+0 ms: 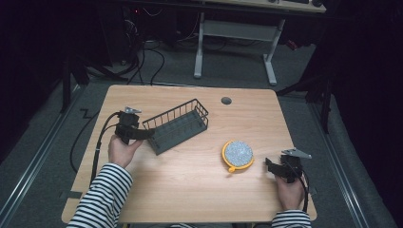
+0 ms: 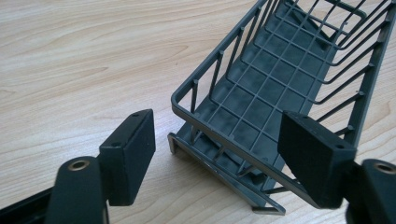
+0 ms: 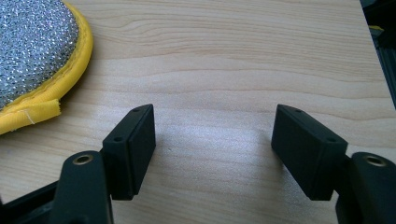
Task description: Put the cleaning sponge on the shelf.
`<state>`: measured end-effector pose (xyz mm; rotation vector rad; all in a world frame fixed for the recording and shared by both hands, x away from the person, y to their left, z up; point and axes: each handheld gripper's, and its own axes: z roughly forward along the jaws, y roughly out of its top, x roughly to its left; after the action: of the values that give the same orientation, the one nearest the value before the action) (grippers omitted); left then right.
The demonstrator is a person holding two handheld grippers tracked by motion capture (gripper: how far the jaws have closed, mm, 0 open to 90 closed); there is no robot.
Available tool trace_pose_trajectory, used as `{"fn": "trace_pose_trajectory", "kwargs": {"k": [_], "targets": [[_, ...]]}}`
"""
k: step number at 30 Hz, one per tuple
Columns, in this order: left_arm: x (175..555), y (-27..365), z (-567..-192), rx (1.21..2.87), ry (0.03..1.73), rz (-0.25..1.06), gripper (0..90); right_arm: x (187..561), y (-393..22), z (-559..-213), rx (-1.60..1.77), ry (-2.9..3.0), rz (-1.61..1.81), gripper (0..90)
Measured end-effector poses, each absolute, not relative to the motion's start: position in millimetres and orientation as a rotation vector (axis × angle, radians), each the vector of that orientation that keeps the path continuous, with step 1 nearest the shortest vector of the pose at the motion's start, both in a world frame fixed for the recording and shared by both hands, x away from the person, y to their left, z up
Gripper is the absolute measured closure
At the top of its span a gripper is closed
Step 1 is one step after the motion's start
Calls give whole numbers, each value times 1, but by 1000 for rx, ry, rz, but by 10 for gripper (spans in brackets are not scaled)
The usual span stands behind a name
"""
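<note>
A dark grey wire basket (image 1: pixel 176 126) lies slanted on the left half of the wooden table (image 1: pixel 190 194). My left gripper (image 1: pixel 147 134) is at its near left end. In the left gripper view that end of the basket (image 2: pixel 261 93) sits between the jaws of the left gripper (image 2: pixel 219 144); the left pad stands clear of the wire and the right pad is beside the basket's side wall. A round silver scrubber with a yellow rim (image 1: pixel 238 153) lies right of centre. My right gripper (image 1: pixel 270 164) rests open just right of it, with the scrubber (image 3: pixel 32 42) off to the upper left and bare wood between the jaws of the right gripper (image 3: pixel 215 140).
A small round cable hole (image 1: pixel 226 100) sits near the table's far edge. Cables trail from both grippers over the table's sides. Beyond the table stands a white desk frame (image 1: pixel 235 33) on grey floor. A striped sleeve (image 1: pixel 102 199) comes in at the bottom left.
</note>
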<state>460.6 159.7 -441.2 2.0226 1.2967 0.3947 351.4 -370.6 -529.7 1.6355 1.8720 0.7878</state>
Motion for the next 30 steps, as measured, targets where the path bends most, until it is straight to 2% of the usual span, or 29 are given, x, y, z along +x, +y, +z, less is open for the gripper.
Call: {"fn": "trace_pose_trajectory", "kwargs": {"k": [11, 30], "targets": [[458, 156, -443, 2038, 1276, 387, 381, 351, -371, -530, 1635, 1872, 788, 306], [447, 153, -442, 2042, 1266, 403, 401, 351, -371, -530, 1635, 1872, 791, 307]]}}
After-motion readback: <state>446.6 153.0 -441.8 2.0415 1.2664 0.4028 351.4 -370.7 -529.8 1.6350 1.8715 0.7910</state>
